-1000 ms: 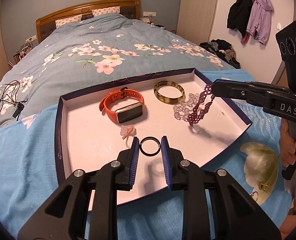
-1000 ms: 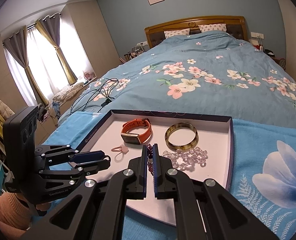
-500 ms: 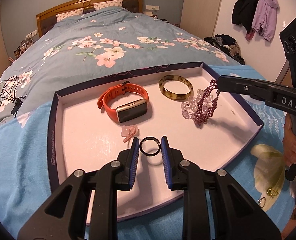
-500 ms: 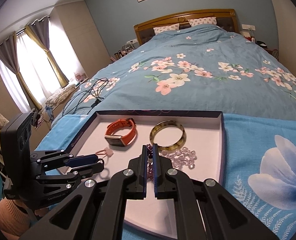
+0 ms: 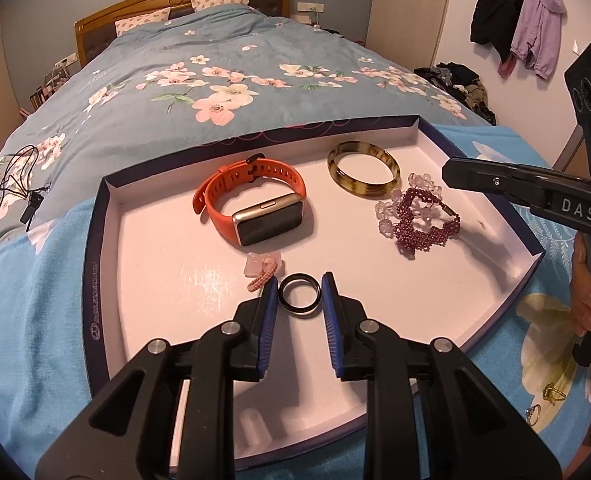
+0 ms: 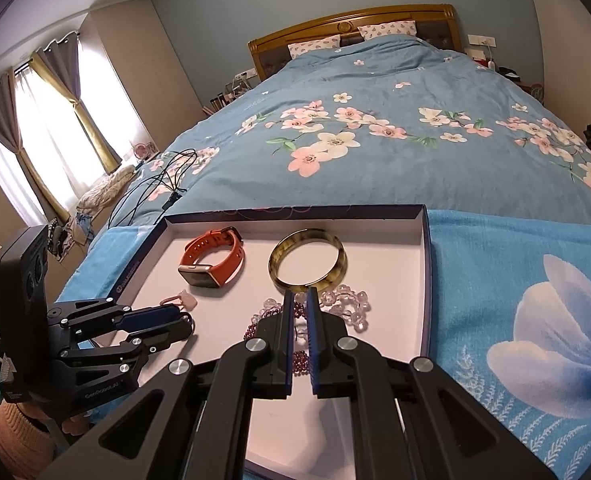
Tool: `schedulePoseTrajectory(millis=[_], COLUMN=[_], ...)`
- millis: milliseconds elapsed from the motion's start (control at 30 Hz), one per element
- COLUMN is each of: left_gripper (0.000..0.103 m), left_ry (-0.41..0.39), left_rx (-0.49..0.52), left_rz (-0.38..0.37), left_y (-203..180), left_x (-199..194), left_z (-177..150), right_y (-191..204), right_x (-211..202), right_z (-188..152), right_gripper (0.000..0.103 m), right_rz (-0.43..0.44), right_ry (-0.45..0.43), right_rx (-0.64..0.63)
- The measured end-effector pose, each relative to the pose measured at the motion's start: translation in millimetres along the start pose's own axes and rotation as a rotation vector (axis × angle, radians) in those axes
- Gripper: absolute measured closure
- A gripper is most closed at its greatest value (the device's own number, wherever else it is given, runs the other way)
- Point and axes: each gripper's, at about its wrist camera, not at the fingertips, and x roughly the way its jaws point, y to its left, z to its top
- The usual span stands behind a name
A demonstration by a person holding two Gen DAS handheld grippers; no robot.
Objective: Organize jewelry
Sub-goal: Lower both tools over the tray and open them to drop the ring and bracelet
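Note:
A shallow white box lid (image 5: 107, 216) lies on the bed. In it are an orange smartwatch (image 5: 251, 204), a tortoiseshell bangle (image 5: 362, 168), a clear bead bracelet (image 5: 387, 210) and a maroon beaded bracelet (image 5: 423, 224) that rests on the lid's floor. My left gripper (image 5: 299, 294) is shut on a black ring (image 5: 299, 293), just above the lid, beside a pink charm (image 5: 263, 266). My right gripper (image 6: 300, 300) is slightly open and empty, just above the maroon bracelet (image 6: 299, 360); it also shows in the left wrist view (image 5: 451, 170).
The lid sits on a blue towel (image 6: 515, 280) with a white flower print. Two small rings (image 5: 543, 404) lie on the towel at the right of the lid. A floral duvet (image 6: 375, 128) covers the bed behind. Black cables (image 5: 11, 184) lie at the left.
My right gripper has lowered the maroon bracelet onto the lid's floor, beside the clear beads, and opened off it. My left gripper has kept the black ring and stayed in place.

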Motion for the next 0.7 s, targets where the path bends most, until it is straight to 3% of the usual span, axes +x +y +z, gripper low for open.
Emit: schedulePoseTrajectory(millis=[333, 633, 700], left_gripper=[0.077, 0.062, 0.061], left_ry=[-0.043, -0.149, -0.176], left_rx=[0.028, 0.021, 0.017], left_rz=[0.044, 0.073, 0.074], left_y=[-5.1, -2.4, -0.7], left_x=[-9.0, -60.3, -76.8], left_z=[3.5, -2.8, -9.7], right_y=[14.1, 30.9, 33.8], right_x=[-17.3, -54.8, -65.6], right_z=[-5.8, -24.7, -34.4], right_gripper=[0.095, 0.074, 0.074], right_rz=[0.012, 0.042, 0.045], right_ry=[-0.021, -0.052, -0.054], right_rx=[-0.042, -0.102, -0.123])
